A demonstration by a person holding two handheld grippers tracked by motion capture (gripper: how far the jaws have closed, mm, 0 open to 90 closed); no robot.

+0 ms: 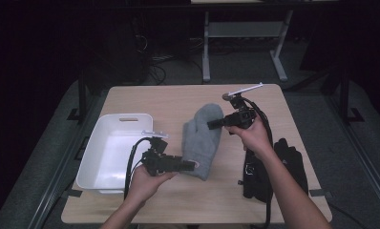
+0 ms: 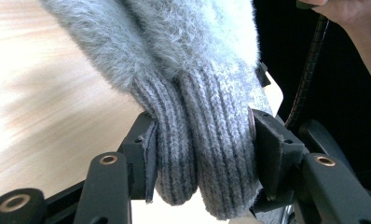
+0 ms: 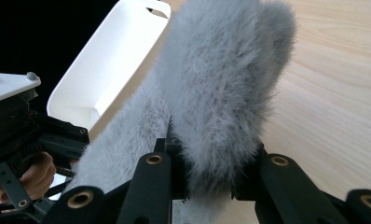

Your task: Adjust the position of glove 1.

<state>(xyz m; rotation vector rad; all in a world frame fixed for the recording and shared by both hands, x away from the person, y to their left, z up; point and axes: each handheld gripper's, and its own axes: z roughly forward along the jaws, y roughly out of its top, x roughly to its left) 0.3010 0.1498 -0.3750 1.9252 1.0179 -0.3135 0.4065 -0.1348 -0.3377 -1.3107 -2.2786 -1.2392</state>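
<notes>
Gripping grey fuzzy mitten (image 1: 202,138): left tool (image 1: 190,165) clamps ribbed cuff, right tool (image 1: 213,124) clamps fluffy tip.

Mitten (image 1: 202,138) sitting at centre of worktop (image 1: 178,102), stretching between two grippers. Left gripper (image 1: 190,165) clamping cuff end at 6 o'clock; right gripper (image 1: 212,125) clamping tip end at 1 o'clock. Tub (image 1: 95,157) lying at 9 o'clock of mitten. Gloves (image 1: 288,164) lying at 3 o'clock, near worktop edge.
</notes>
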